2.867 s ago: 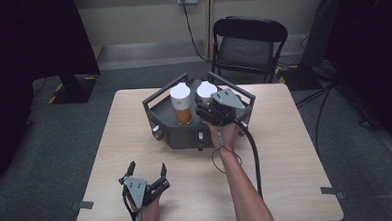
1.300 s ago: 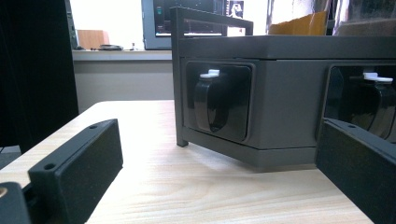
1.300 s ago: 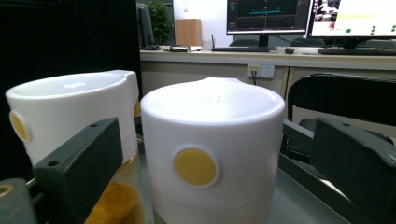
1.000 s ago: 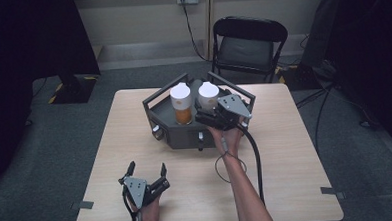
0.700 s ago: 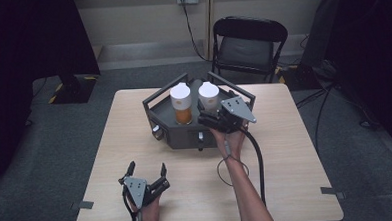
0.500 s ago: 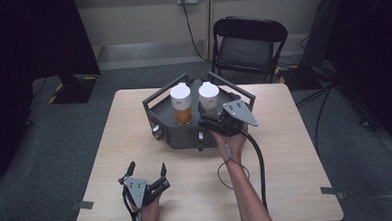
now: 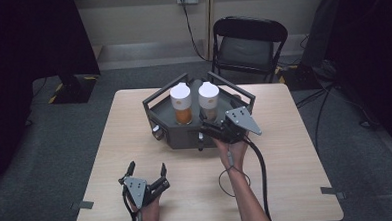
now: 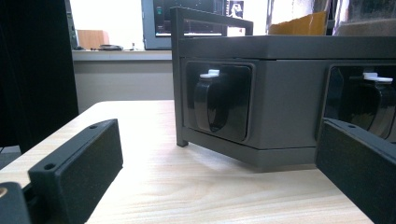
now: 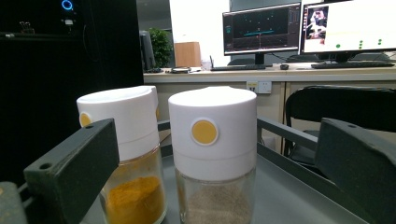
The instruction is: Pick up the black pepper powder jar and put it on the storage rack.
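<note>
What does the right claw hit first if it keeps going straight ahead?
Most likely the spice jar with pale grainy contents, centred between the open right claw jaws. The orange-powder jar stands just left, near the left jaw.

Light wooden table with a dark grey rack on it

The rack stands at the far middle of the table – directly on the wood – and the left gripper rests near the front edge.
</note>
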A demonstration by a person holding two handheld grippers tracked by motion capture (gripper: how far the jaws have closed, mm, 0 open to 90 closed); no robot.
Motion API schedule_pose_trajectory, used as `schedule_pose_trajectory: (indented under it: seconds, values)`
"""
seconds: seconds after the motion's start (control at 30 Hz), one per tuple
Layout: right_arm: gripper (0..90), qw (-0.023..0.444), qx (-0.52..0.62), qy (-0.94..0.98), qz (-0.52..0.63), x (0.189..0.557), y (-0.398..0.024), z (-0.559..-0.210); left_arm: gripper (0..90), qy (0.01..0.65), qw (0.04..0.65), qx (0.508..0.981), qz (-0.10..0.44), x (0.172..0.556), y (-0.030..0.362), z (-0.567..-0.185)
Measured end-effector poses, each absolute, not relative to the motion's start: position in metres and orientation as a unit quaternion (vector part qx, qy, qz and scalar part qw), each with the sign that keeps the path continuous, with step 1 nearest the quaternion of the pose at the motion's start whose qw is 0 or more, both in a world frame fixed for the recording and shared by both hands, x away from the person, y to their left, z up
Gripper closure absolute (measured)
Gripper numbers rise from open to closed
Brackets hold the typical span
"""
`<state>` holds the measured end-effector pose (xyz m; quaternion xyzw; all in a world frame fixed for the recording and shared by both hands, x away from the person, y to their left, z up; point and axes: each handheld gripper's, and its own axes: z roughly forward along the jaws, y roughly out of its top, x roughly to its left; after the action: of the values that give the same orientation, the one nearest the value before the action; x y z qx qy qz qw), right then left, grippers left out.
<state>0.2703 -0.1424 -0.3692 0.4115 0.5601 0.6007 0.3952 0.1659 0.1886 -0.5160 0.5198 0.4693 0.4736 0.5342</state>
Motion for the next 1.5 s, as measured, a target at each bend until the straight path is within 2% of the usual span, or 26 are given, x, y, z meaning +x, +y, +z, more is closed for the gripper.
schedule_pose_trajectory:
  seconds: [1.5]
  values:
    - [0.9, 0.441, 0.373, 0.564, 0.59, 0.191, -0.15, -0.413, 0.7, 0.469, 0.534, 0.52, 0.473, 0.166, 0.189, -0.516]
